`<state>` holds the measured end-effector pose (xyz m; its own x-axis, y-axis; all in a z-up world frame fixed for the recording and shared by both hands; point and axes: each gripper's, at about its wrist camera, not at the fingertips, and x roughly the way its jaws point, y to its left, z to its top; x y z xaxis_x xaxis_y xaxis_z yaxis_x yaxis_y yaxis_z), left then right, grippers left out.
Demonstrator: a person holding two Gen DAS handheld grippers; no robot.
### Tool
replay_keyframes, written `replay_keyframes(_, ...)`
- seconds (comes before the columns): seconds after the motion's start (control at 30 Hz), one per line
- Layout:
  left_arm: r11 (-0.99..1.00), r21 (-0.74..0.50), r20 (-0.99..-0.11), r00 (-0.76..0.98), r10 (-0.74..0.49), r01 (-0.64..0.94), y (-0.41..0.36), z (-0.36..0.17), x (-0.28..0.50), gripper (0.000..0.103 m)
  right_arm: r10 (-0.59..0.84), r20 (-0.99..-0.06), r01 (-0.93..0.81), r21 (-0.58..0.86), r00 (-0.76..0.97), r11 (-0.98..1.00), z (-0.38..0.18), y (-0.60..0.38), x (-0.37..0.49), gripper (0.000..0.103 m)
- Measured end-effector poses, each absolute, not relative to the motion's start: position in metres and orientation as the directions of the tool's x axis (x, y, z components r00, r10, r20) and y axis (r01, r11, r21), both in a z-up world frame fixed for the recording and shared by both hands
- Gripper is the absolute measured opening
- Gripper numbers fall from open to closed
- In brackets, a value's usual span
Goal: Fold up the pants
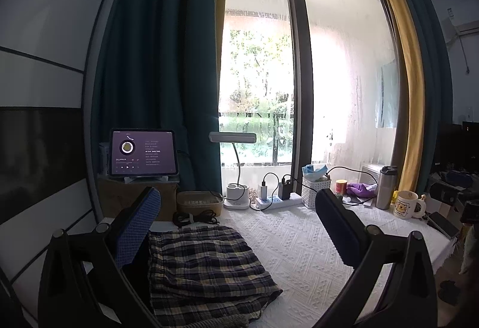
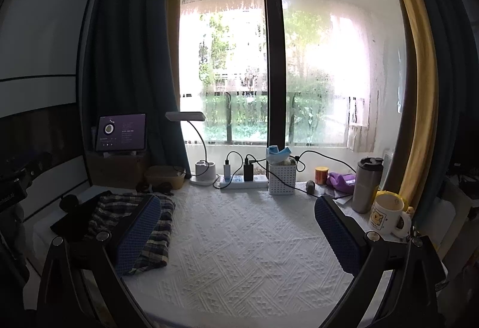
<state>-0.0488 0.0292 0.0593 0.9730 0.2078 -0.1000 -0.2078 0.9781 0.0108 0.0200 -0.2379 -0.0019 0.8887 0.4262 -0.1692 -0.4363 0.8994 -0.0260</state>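
Plaid pants (image 1: 206, 268) lie folded into a compact stack on the white textured cloth (image 1: 299, 253) at the left side of the table. My left gripper (image 1: 236, 208) hovers just above and behind the stack, jaws wide open, nothing between them; its left pad (image 1: 134, 232) stands beside the stack's left edge. In the right wrist view the same pants (image 2: 161, 226) sit at the left, partly hidden by the left pad (image 2: 137, 235). My right gripper (image 2: 236, 217) is open and empty over bare cloth (image 2: 239, 253), to the right of the pants.
Along the window sill stand a tablet (image 1: 142, 153), a desk lamp (image 1: 236, 178), a power strip (image 1: 278, 200) with chargers, a white basket (image 1: 314, 193), a steel bottle (image 1: 386, 190) and a mug (image 1: 405, 203). A tan tray (image 1: 199, 202) and black cable (image 1: 194, 217) lie behind the pants.
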Motion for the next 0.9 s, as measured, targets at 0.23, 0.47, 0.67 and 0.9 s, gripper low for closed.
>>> replay_keyframes(0.23, 0.979, 0.008, -0.105, 0.973, 0.203, -0.204, 0.0263, 0.0603, -0.0486, 0.102, 0.427, -0.176, -0.437, -0.021, 0.887, 0.899, -0.0034, -0.2379, 0.0218, 0.103)
replay_keyframes(0.47, 0.978, 0.008, -0.106, 0.973, 0.206, -0.206, 0.0263, 0.0601, -0.0483, 0.102, 0.424, -0.185, -0.437, -0.029, 0.886, 0.899, -0.0047, -0.2364, 0.0231, 0.103)
replay_keyframes(0.67, 0.977, 0.005, -0.108, 0.971, 0.211, -0.212, 0.0279, 0.0596, -0.0486, 0.102, 0.424, -0.19, -0.437, -0.03, 0.886, 0.899, -0.0062, -0.2334, 0.023, 0.103)
replay_keyframes(0.9, 0.978, 0.011, -0.115, 0.971, 0.208, -0.208, 0.028, 0.0588, -0.0479, 0.102, 0.423, -0.197, -0.437, -0.033, 0.884, 0.899, -0.0077, -0.2324, 0.0243, 0.103)
